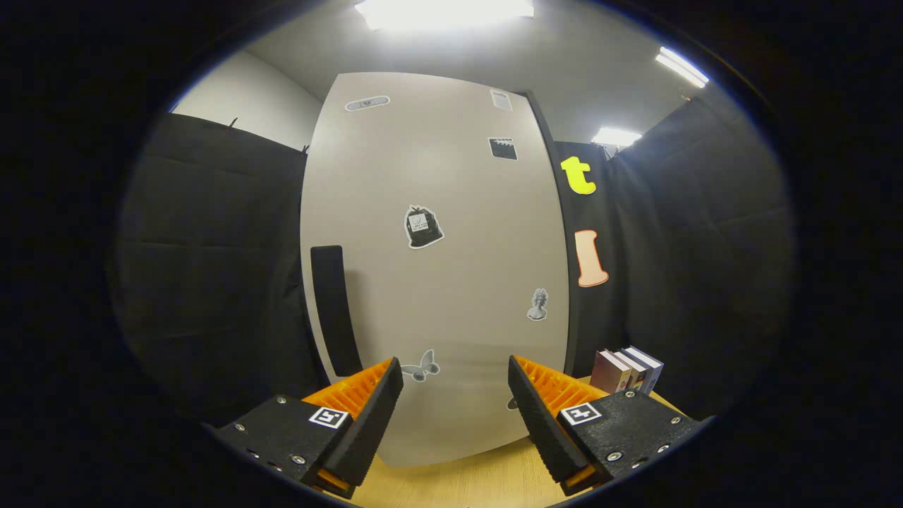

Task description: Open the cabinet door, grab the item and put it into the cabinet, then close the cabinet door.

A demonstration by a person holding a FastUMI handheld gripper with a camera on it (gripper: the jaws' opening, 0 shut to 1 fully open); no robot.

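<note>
Facing closed cabinet door (437,268); gripper (455,384) wide open, empty; next: reach dark handle (336,310), lower left of door

Three books (626,369) are standing upright side by side at the right rear edge of the wooden table (458,483), close against the black cloth wall (698,247). Ceiling lights (444,10) are glowing overhead, with a pale wall (243,99) showing above the cloth on the left.
</note>
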